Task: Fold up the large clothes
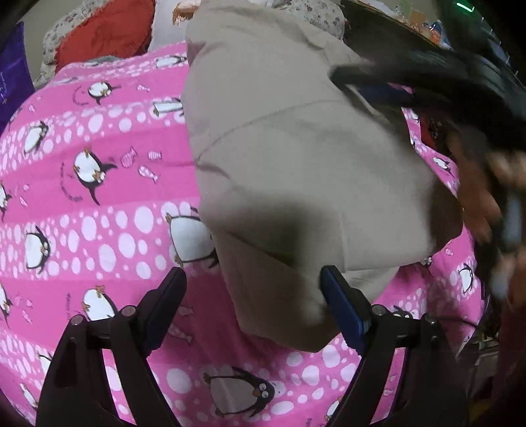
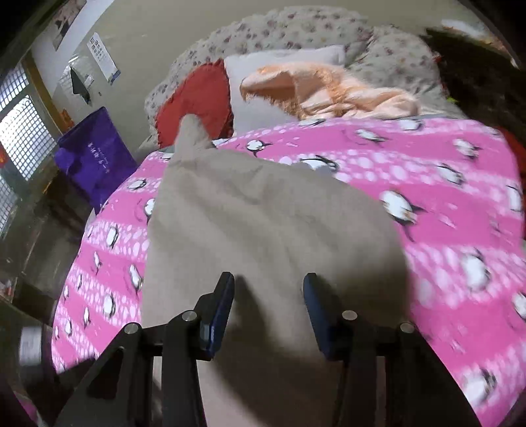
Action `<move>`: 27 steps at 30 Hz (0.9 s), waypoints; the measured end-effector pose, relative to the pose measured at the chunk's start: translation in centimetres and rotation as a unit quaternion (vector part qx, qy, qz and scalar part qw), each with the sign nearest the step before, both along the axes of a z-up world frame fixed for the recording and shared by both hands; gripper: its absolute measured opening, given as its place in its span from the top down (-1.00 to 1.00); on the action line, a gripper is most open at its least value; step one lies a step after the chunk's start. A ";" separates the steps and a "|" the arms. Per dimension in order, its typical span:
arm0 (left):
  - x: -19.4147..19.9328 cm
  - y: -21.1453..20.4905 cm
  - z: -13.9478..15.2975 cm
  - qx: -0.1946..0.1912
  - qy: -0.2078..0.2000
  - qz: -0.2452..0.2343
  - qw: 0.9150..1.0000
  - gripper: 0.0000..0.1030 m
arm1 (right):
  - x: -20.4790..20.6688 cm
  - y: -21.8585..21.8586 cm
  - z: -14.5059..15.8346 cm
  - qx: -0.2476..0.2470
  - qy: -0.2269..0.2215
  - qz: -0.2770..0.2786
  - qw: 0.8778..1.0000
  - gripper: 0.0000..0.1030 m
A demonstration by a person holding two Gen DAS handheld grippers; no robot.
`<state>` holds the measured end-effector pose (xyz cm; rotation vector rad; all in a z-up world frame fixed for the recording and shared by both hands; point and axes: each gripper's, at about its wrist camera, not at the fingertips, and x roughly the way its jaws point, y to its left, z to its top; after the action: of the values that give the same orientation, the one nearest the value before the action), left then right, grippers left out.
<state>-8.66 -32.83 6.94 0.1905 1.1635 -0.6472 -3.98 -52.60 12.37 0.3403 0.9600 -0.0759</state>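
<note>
Dim indoor light; daylight came thru window (image 2: 23, 131) at left. Soft shadow on garment (image 1: 279, 223). Right side motion-blurred, fisheye edges dark & warped.

black gripper (image 2: 269, 295) frames, blue pads (image 1: 342, 315), silver screws

Matt beige cloth garment (image 1: 296, 157), soft printed pink fleece blanket (image 1: 98, 197)

Home bedroom; penguin-print pink bedspread (image 2: 427, 157), red cushion (image 2: 197, 98), floral quilt (image 2: 296, 29), barred window (image 2: 23, 138)
</note>
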 end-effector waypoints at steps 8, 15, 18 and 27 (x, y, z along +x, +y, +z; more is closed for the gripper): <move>0.3 -0.3 -1.3 -0.001 0.004 -0.009 1.000 -0.76 | 0.6 -7.8 -4.9 0.018 0.003 -0.143 0.990 -0.11; 0.7 0.1 0.8 -0.011 -0.008 0.012 1.000 -0.75 | -4.1 -6.8 -1.6 0.012 -0.016 -0.112 0.993 -0.18; 2.4 0.5 3.6 -0.032 -0.040 0.034 0.998 -0.75 | -5.7 -5.9 -0.4 0.002 -0.010 -0.080 0.997 -0.31; 8.0 -3.1 2.8 -0.014 -0.019 0.050 0.998 -0.75 | -3.4 -2.2 0.7 -0.069 0.003 -0.040 0.997 -0.39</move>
<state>-0.68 -35.92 9.72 0.1195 1.1195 -0.5687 -7.37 -54.75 13.06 0.2516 0.9417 -0.2150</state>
